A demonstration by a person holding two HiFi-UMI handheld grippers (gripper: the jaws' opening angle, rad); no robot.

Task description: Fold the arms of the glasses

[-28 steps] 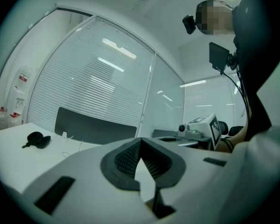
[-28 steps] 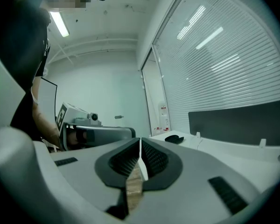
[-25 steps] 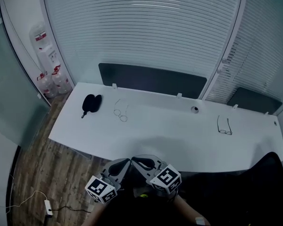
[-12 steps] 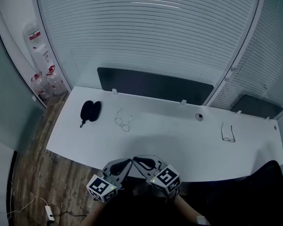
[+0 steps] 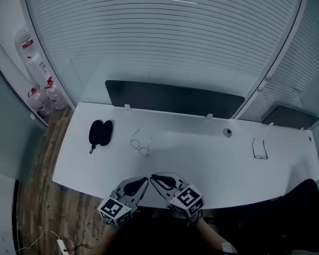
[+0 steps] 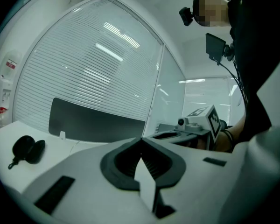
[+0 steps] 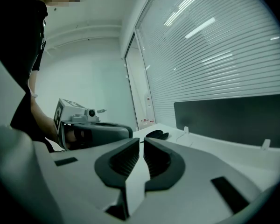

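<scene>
Left gripper (image 6: 141, 140) is closed and empty; right gripper (image 7: 141, 140) appears closed too, a hairline gap at its tips not excluded. Both sit at the desk's (image 5: 202, 169) near edge, well apart from the wire glasses (image 5: 140, 144) near the black case (image 5: 100, 133) and the dark glasses (image 5: 260, 149) at far right.

Dim bluish pics, glare streaks on blinds (image 5: 165, 47), fisheye edges, prob. vignetted.

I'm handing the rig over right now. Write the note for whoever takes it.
Left gripper: shut, empty.
Right gripper: shut, empty. Both hover at the near edge of the desk.
Wire glasses lie beside the black case; a second pair lies near the desk's right end.
Done: nothing; both pairs' arms look open.
Left: fold the arms.
</scene>
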